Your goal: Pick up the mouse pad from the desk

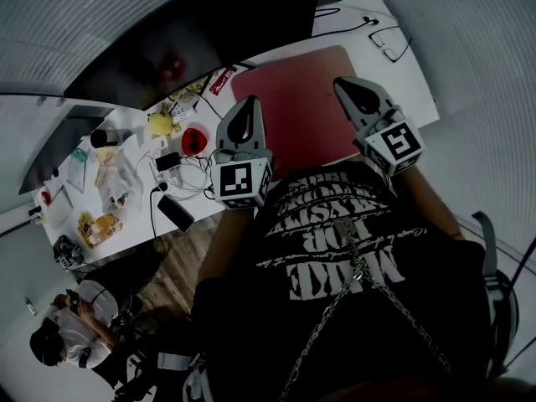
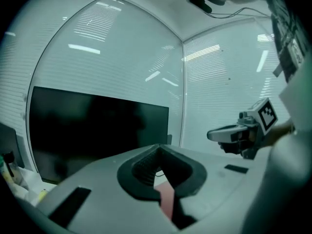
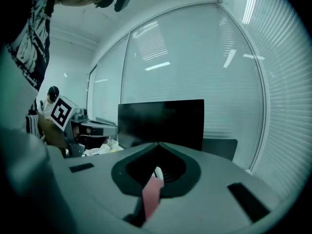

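White counter (image 1: 412, 90) runs diagonally across the upper half of the head view, with a dark monitor (image 1: 209, 32) along its far side at upper centre. The red mouse pad (image 1: 293, 99) shows at upper centre-right, in front of the monitor; its near edge is hidden under the two grippers. Left gripper (image 1: 248, 107) sits at the pad's left side and right gripper (image 1: 347, 89) over its right part. Each has its jaws pressed together on a thin red sliver of pad caught in the seam, per both gripper views. Judgement: the grip looks made and the lift is the step in hand. To do it well, raise both hands together at one pace, so the pad neither sags nor twists out of one pinch. Keep the pinch firm, since the hold takes only a thin edge. Bring the pad up and toward the body, clear of the monitor, the glasses (image 1: 389, 44) and the thin cable (image 1: 352, 19) at upper right.
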`<state>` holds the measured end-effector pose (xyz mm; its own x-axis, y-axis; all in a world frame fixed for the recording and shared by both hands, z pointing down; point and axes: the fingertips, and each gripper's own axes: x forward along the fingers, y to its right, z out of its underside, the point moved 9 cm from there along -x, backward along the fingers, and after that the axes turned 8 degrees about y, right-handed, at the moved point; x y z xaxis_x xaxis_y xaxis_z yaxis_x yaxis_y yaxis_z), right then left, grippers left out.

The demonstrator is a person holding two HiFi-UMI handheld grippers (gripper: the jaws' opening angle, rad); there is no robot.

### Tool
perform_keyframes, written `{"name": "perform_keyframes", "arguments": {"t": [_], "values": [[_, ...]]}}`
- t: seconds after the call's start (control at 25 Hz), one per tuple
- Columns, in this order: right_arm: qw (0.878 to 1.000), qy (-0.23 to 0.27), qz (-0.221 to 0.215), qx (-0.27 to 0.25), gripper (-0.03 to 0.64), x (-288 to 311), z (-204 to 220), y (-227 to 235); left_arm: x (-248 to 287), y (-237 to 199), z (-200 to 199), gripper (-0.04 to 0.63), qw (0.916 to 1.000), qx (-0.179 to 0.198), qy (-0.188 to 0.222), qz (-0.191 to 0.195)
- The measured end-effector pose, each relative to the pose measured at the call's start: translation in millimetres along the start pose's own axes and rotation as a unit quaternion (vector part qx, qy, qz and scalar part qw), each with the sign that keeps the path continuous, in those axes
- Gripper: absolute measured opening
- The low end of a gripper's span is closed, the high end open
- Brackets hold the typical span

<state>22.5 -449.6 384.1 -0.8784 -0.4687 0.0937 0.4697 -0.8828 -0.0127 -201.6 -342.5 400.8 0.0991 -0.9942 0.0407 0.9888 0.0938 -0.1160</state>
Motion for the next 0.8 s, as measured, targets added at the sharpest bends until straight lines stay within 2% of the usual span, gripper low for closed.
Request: {"name": "perform_keyframes", "arguments": {"t": [0.48,0.8], "values": [[1.0,-0.004,0.02,0.009,0.0,-8.5,-9.4,-19.5,-15.4,-7.1,1.9,0.006,0.9995,-0.012,-0.008,0.028],[0.999,0.002,0.049,0.014,0.0,-26.5,1.2,-37.1,-34.6,-5.1,9.5,0.006,0.9987,-0.004,-0.006,0.05]]}}
